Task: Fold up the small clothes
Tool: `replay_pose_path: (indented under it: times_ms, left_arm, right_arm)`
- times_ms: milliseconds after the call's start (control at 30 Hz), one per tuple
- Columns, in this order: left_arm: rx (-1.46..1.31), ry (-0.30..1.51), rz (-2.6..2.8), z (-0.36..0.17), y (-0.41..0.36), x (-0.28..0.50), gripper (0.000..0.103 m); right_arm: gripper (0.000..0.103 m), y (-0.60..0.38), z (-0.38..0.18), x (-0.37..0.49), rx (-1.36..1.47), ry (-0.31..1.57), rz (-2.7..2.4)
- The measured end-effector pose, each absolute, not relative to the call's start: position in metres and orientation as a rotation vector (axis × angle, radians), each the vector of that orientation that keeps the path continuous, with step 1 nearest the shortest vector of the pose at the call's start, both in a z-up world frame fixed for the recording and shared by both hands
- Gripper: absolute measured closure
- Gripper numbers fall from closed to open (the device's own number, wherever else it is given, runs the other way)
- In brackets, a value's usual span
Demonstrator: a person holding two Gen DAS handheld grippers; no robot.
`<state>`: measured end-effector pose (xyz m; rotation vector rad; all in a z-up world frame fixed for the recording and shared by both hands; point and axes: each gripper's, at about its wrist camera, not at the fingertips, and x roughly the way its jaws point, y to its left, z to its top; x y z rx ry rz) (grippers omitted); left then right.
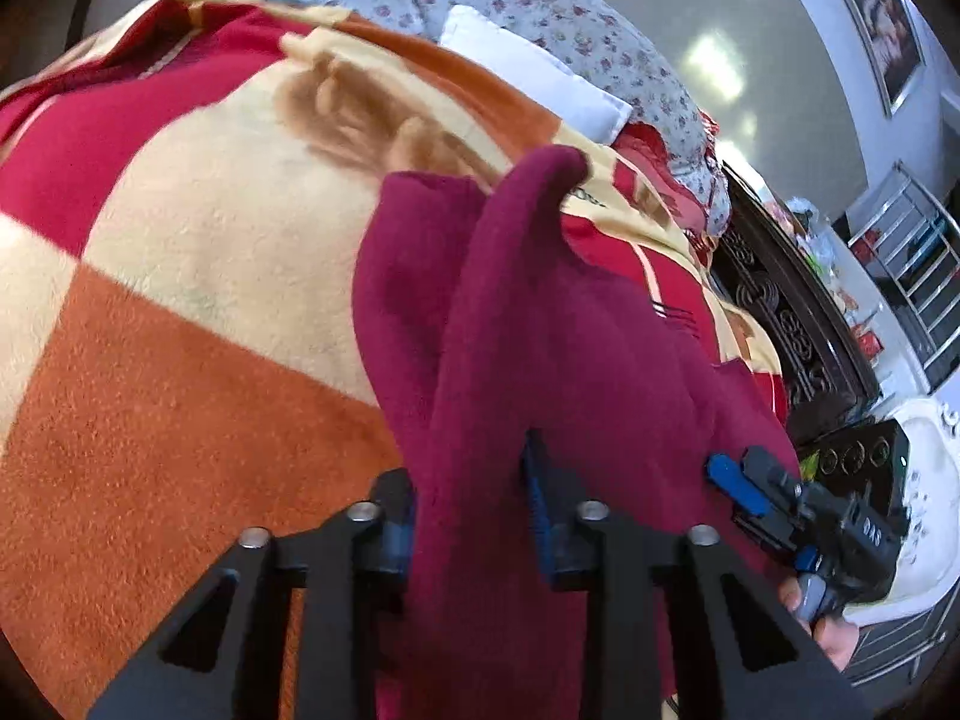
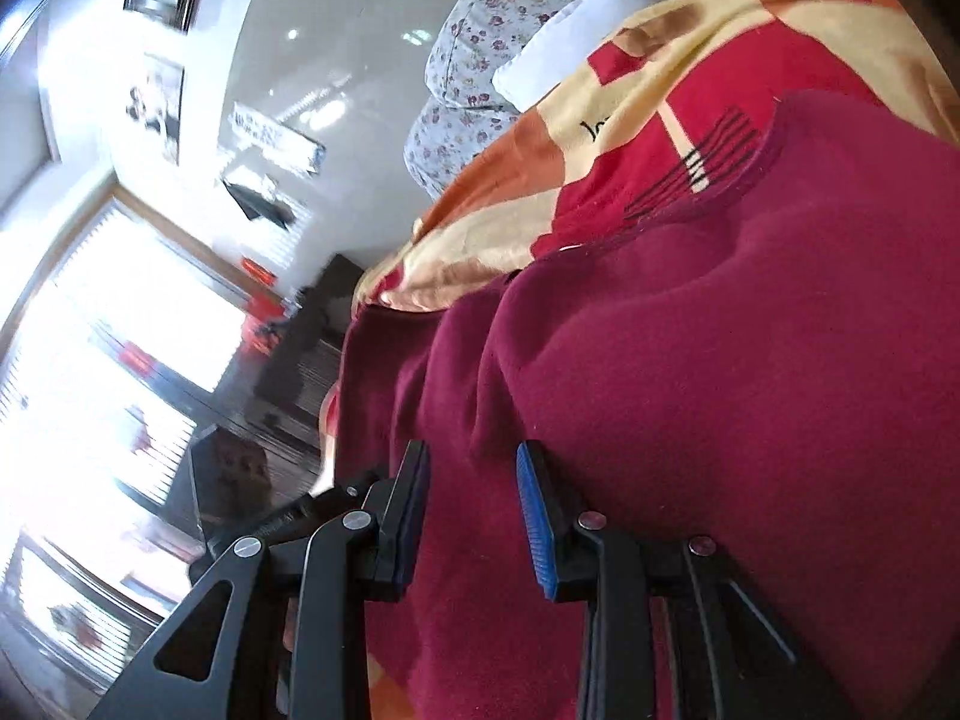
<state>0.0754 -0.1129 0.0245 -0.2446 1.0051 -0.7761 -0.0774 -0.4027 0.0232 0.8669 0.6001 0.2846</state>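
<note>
Left tongs: pinching a raised fold of a maroon garment, cloth filling the gap between the pads. Right tongs: just beside, likewise nipping a ridge at the garment's near edge. Garment lies rumpled ahead of both tongs on a checked blanket covering the bed; folding barely begun, no neat fold yet visible.

garment lies on blanket, a fold of it pinched up between left claw pads. right claw just right of left claw, on same garment. pillows beyond the blanket's far edge, well ahead. in right view, garment fold between right claw pads.
</note>
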Motion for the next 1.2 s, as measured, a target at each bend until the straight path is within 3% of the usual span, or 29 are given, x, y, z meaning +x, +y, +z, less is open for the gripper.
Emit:
replay_pose_path:
  times_ms: [367, 600, 700, 767, 867, 933, 1200]
  left_arm:
    - [-0.119, 0.921, -0.875, 0.124, -0.168, -0.002, 0.081]
    - [0.039, 0.931, -0.855, 0.117, -0.236, -0.045, 0.081]
    - [0.045, 0.965, -0.846, 0.094, -0.253, -0.052, 0.081]
    - [0.073, 0.946, -0.833, 0.086, -0.264, -0.06, 0.08]
    - [0.065, 0.94, -0.847, 0.08, -0.273, -0.069, 0.073]
    - [0.036, 0.943, -0.902, 0.079, -0.276, -0.076, 0.052]
    - [0.162, 0.859, -0.997, 0.107, -0.229, -0.108, 0.047]
  right_arm:
    - [0.072, -0.418, 0.017, -0.078, 1.029, 0.562, 0.331]
    - [0.071, -0.446, 0.015, -0.099, 1.223, 0.488, 0.297]
    - [0.051, -0.475, 0.009, -0.124, 1.425, 0.355, 0.34]
    - [0.028, -0.484, 0.008, -0.132, 1.487, 0.279, 0.418]
    - [0.02, -0.48, 0.019, -0.13, 1.428, 0.321, 0.432]
    - [0.014, -0.473, 0.03, -0.128, 1.366, 0.357, 0.396]
    - [0.012, -0.455, 0.051, -0.128, 1.097, 0.575, 0.32]
